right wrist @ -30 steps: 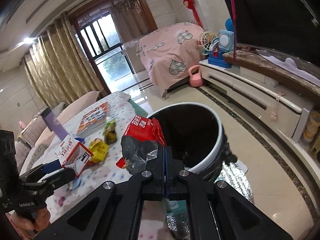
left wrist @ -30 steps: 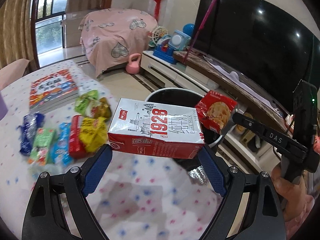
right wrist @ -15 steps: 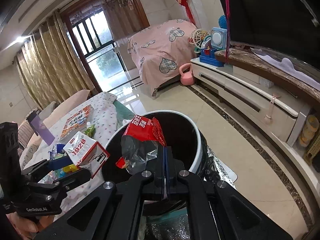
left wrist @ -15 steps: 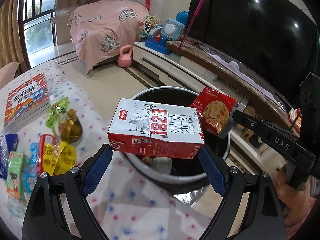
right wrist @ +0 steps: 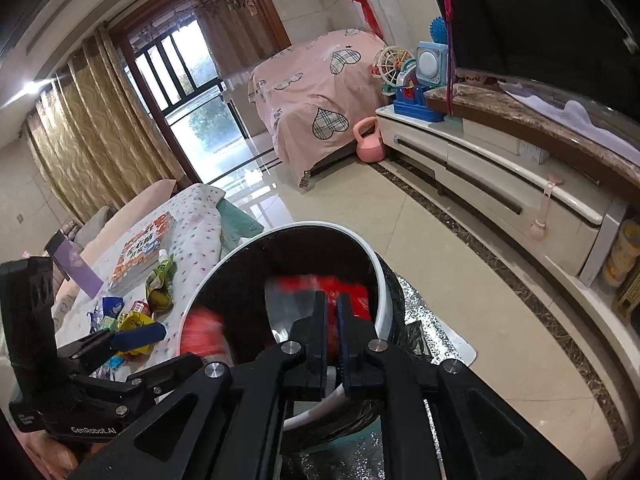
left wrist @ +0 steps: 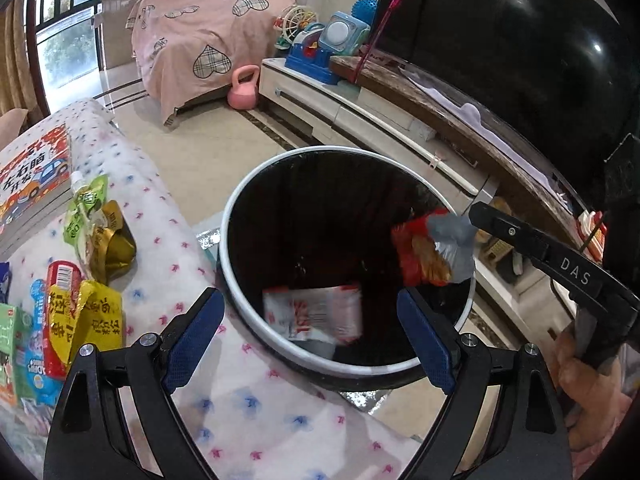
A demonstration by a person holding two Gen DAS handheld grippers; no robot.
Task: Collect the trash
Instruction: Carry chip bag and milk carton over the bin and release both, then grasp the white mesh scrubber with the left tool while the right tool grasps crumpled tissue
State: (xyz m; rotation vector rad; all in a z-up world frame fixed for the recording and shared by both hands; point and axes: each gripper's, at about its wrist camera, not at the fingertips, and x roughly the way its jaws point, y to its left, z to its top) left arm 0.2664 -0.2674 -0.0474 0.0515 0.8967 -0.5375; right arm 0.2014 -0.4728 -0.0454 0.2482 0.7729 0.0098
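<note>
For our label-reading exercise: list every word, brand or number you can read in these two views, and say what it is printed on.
"DAS": on the right gripper, on its finger.
"GenRobot.AI": on the left gripper, on its body.
Book cover: large Chinese characters, too distorted to quote.
Yellow packet: Chinese characters, not clearly legible.
Carton in the bin: blurred, unreadable.
Red wrapper: no readable text.

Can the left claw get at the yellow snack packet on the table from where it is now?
Probably yes. The left claw is open and empty over the bin, and the yellow snack packet lies uncovered on the table just to its left, with nothing between them; only neighbouring wrappers crowd it.
</note>
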